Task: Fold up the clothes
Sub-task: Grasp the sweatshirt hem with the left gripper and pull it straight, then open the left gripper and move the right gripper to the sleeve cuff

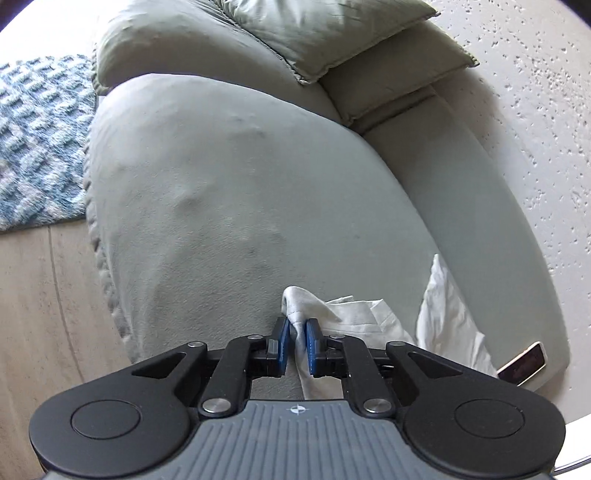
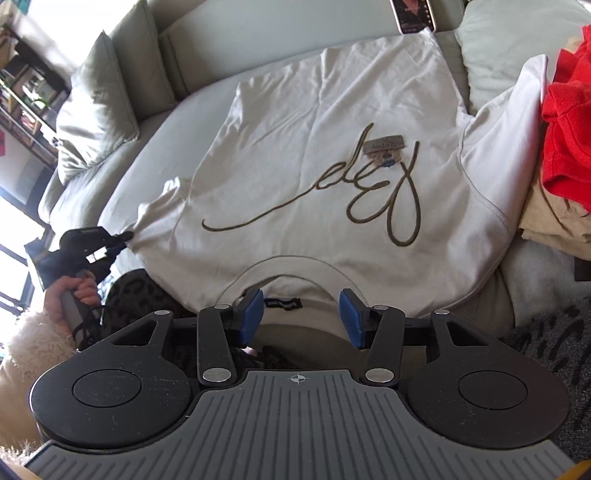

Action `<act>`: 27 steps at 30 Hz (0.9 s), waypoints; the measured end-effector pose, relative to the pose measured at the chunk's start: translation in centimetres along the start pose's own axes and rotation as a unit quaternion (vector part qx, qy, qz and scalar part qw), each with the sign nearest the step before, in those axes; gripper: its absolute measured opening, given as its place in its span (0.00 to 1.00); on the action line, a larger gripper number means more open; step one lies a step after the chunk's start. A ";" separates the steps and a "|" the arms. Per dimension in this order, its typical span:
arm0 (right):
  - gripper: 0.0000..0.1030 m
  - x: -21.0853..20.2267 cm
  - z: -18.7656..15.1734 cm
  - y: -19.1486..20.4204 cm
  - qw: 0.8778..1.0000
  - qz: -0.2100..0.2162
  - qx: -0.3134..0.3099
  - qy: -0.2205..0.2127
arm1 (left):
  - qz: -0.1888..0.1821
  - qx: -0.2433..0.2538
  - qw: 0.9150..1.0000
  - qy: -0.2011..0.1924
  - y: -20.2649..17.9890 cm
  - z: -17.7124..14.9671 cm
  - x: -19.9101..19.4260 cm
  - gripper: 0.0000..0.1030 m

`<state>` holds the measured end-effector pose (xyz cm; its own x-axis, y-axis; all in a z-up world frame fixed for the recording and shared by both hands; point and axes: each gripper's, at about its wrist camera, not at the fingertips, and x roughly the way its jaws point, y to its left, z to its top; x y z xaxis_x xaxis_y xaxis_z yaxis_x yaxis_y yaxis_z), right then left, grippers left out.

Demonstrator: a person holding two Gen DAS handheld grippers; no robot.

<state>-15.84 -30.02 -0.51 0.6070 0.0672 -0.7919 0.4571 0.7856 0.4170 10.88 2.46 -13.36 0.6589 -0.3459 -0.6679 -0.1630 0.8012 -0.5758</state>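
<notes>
- On the pale green-grey fabric sofa: white cotton T-shirt with looping olive script lay spread flat, front up, collar nearest the right wrist view.
- Left gripper: blue pads clamped on a bunched sleeve end (pinch visible in both views).
- Right gripper: fingers apart, hovering at the collar.
- Beside the shirt: red garment; phone near the hem.

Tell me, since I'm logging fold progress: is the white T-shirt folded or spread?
Spread. The white T-shirt lies flat, front up, on the sofa, script showing; left tongs pinch one sleeve.
</notes>
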 end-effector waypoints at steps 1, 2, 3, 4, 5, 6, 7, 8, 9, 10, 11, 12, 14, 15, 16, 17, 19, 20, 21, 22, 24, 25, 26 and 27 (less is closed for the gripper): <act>0.52 -0.1 0.0 -0.1 1.000 -0.001 0.002 -0.001 | 0.005 0.003 1.000 0.003 -0.2 0.0 -0.2 0.14; 0.52 -0.1 -0.1 -0.3 1.000 -0.002 0.007 -0.002 | 0.009 0.000 1.000 0.004 -0.5 0.1 -0.4 0.23; 0.52 -0.2 -0.1 -0.4 1.000 -0.002 0.010 -0.002 | 0.012 -0.007 1.000 0.002 -0.7 0.2 -0.6 0.27; 0.52 -0.2 -0.1 -0.5 1.000 -0.001 0.013 -0.003 | 0.012 -0.010 1.000 -0.005 -1.1 0.3 -0.9 0.30; 0.52 -0.3 -0.1 -0.6 1.000 0.000 0.015 -0.004 | 0.004 -0.002 1.000 -0.021 -1.8 0.4 -1.4 0.30; 0.52 -0.3 -0.1 -0.7 1.000 0.000 0.015 -0.005 | -0.011 0.015 0.999 -0.039 -2.6 0.3 -2.1 0.30; 0.52 -0.3 -0.1 -0.7 1.000 0.000 0.016 -0.005 | -0.027 0.038 0.998 -0.053 -3.5 0.4 -2.5 0.30; 0.52 -0.2 -0.1 -0.8 1.000 0.000 0.016 -0.004 | -0.046 0.079 0.994 -0.058 -4.9 0.7 -2.3 0.30; 0.52 -0.1 -0.1 -0.8 1.000 0.000 0.016 -0.003 | -0.058 0.131 0.988 -0.053 -6.4 1.1 -1.8 0.31; 0.52 0.0 0.0 -0.8 1.000 0.000 0.016 -0.002 | -0.058 0.180 0.981 -0.037 -7.9 1.4 -0.8 0.36; 0.52 0.1 0.0 -0.8 1.000 0.000 0.017 0.000 | -0.048 0.216 0.975 -0.019 -9.0 1.6 0.4 0.37; 0.52 0.3 0.0 -0.7 1.000 0.001 0.016 0.001 | -0.030 0.239 0.971 -0.003 -9.9 1.7 1.9 0.37; 0.52 0.5 0.1 -0.5 1.000 0.003 0.016 0.004 | 0.002 0.259 0.966 0.029 -10.8 2.2 5.4 0.37; 0.52 0.6 0.1 -0.4 1.000 0.003 0.014 0.004 | 0.013 0.264 0.964 0.041 -11.0 2.4 6.9 0.37; 0.52 0.6 0.1 -0.3 1.000 0.003 0.013 0.005 | 0.021 0.267 0.962 0.050 -11.1 2.5 8.2 0.37; 0.52 0.6 0.1 -0.3 1.000 0.002 0.012 0.006 | 0.025 0.269 0.961 0.059 -11.1 2.6 9.3 0.37; 0.52 0.5 0.1 -0.2 1.000 -0.001 0.010 0.006 | 0.025 0.280 0.956 0.080 -11.3 2.4 10.8 0.37; 0.52 0.4 0.1 -0.3 1.000 -0.004 0.010 0.006 | 0.028 0.290 0.952 0.090 -11.5 2.1 11.4 0.37; 0.52 0.4 0.1 -0.4 1.000 -0.006 0.011 0.006 | 0.033 0.304 0.947 0.101 -11.6 1.7 12.0 0.36; 0.52 0.5 0.2 -0.6 1.000 -0.008 0.013 0.006 | 0.036 0.322 0.940 0.107 -11.6 1.3 12.3 0.33; 0.52 0.6 0.2 -0.8 1.000 -0.011 0.017 0.008 | 0.035 0.355 0.929 0.100 -11.7 0.3 12.0 0.26; 0.52 0.7 0.3 -0.9 1.000 -0.013 0.019 0.009 | 0.034 0.370 0.923 0.096 -11.7 -0.2 11.8 0.13; 0.52 0.8 0.3 -1.0 1.000 -0.013 0.021 0.010 | 0.034 0.378 0.921 0.087 -11.7 -0.4 11.5 0.06; 0.52 0.9 0.3 -1.1 1.000 -0.013 0.022 0.012 | 0.036 0.378 0.922 0.074 -11.7 -0.5 11.0 0.05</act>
<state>-15.56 -31.00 -1.52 0.5793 0.0621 -0.8127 0.5003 0.7602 0.4146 19.67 -10.95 -14.26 0.5502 -0.2963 -0.7807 0.3926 0.9169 -0.0713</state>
